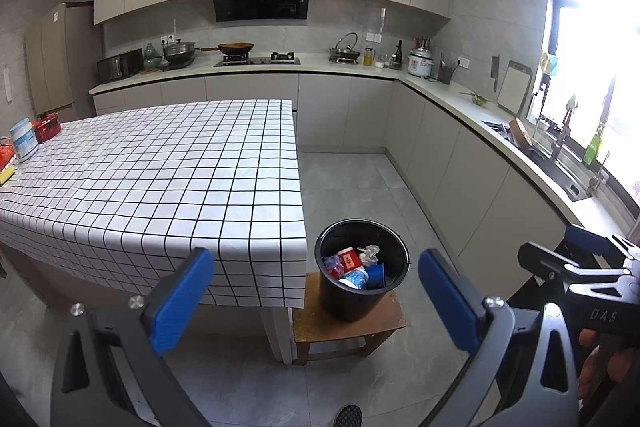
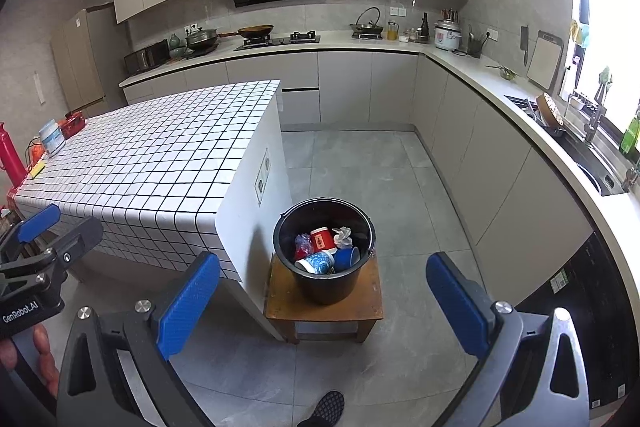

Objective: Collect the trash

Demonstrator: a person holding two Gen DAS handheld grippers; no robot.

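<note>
— Trash sat in the black bucket (image 1: 362,291), didn't it?

— Yes. We saw a red cup (image 2: 323,239), a blue patterned cup (image 2: 318,262) and crumpled paper (image 2: 343,235) inside it, on the wooden stool (image 2: 324,307) just right of the checked surface (image 1: 152,171).

— And our tools?

— We held the left tool (image 1: 316,301) and right tool (image 2: 324,301) spread wide, both empty, near us above the floor.

Left wrist view: elevated, faces forward-down past left gripper (image 1: 316,301). Right wrist view: alongside, same heading, past right gripper (image 2: 323,301). Shared field: bucket (image 1: 362,291) on stool (image 1: 348,327) ahead, checkered worktop (image 1: 152,167) ahead-left. Moderate standoff.
</note>
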